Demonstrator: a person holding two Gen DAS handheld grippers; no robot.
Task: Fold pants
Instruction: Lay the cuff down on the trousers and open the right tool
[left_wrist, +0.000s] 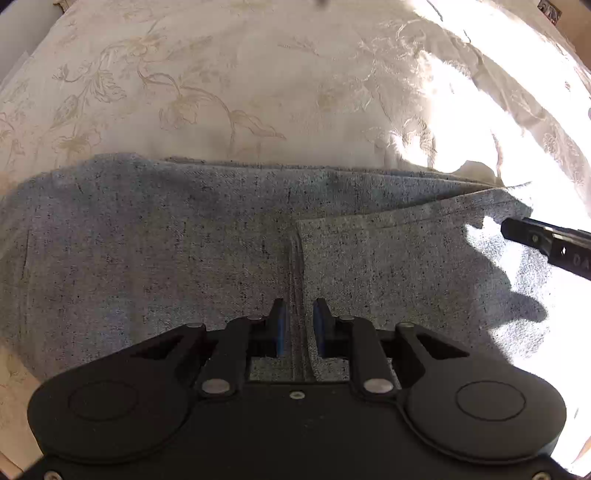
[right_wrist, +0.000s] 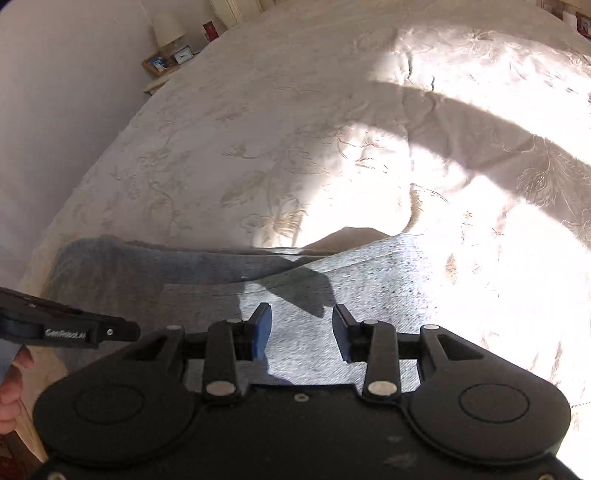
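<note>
The grey speckled pants (left_wrist: 184, 251) lie flat on the floral bedspread (left_wrist: 221, 92), one end folded over. The left hand-held gripper (left_wrist: 298, 326) hangs above the fold's edge, jaws narrowly parted, gripping nothing. The right hand-held gripper (right_wrist: 302, 332), released, hovers over the sunlit end.

**Surface and Material Findings**

The pants (left_wrist: 166, 258) are grey cloth of a coarse, flecked weave, matt throughout, with a stitched hem along the folded edge. The bedspread (left_wrist: 221, 92) under them is cream cloth with a raised floral pattern; it shows a faint sheen where sunlight strikes and a few soft wrinkles. The left hand-held gripper (left_wrist: 299, 321) is matt black plastic with bright round metal pins at its links; its pads (left_wrist: 281, 325) are blue and smooth. The right hand-held gripper (right_wrist: 302, 325) is of the same make: matt black plastic, metal pins, blue pads (right_wrist: 263, 328).
</note>
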